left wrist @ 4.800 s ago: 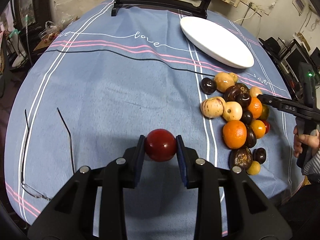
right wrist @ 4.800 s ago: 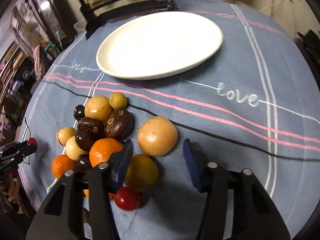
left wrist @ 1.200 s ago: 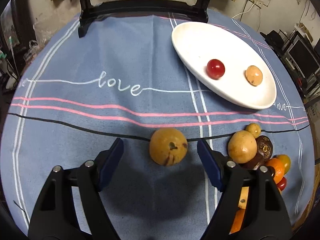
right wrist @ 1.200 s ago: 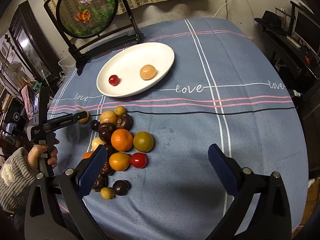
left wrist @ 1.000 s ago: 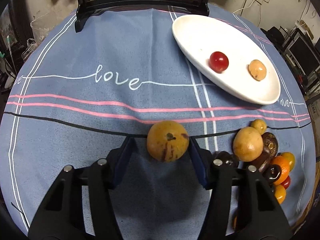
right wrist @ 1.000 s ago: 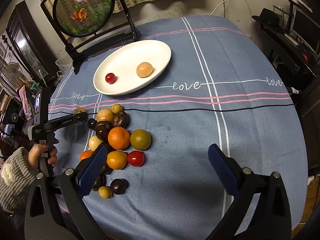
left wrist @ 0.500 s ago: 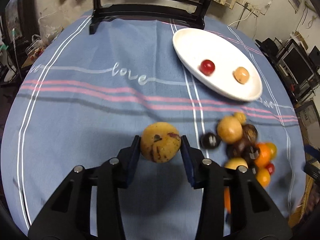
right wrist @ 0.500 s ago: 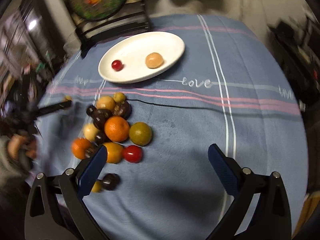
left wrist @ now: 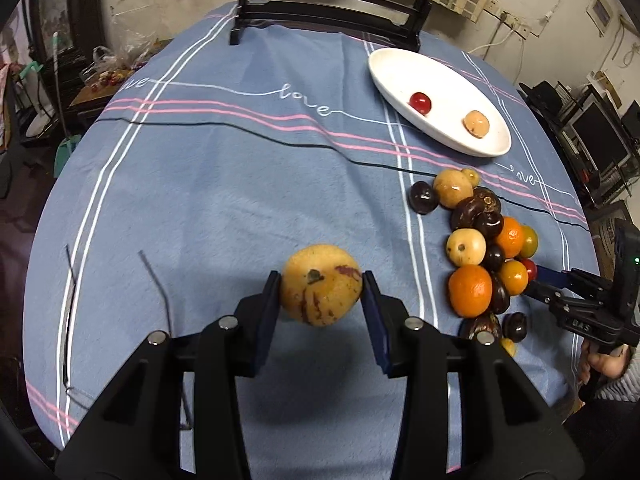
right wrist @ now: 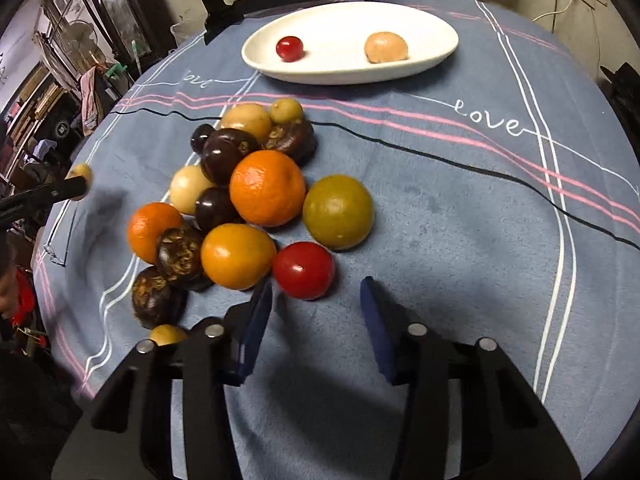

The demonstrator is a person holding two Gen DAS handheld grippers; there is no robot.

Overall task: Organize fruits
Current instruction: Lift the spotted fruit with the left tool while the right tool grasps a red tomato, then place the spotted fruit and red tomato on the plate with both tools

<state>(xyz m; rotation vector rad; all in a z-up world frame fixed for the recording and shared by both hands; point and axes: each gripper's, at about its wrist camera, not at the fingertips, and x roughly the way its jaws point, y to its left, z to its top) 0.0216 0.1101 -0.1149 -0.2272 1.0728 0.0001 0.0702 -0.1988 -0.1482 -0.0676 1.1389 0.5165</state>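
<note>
My left gripper (left wrist: 321, 294) is shut on a yellow fruit with red streaks (left wrist: 320, 284) and holds it above the blue tablecloth. A pile of fruits (left wrist: 484, 248) lies to its right. The white oval plate (left wrist: 384, 74) at the back holds a red fruit (left wrist: 420, 103) and a pale orange fruit (left wrist: 476, 124). My right gripper (right wrist: 317, 300) is open, low over the cloth just in front of a red tomato (right wrist: 304, 270) at the near edge of the pile (right wrist: 256, 196). The plate also shows in the right wrist view (right wrist: 432, 62).
A black chair (left wrist: 332, 4) stands behind the table. Thin wire glasses (left wrist: 72, 288) lie on the cloth at the left. The right gripper shows in the left wrist view (left wrist: 588, 304) by the pile. Cluttered furniture surrounds the round table.
My left gripper closed on the yellow fruit and drew back with it lifted off the cloth. My right gripper dropped from high above to just in front of the red tomato, its jaws narrower.
</note>
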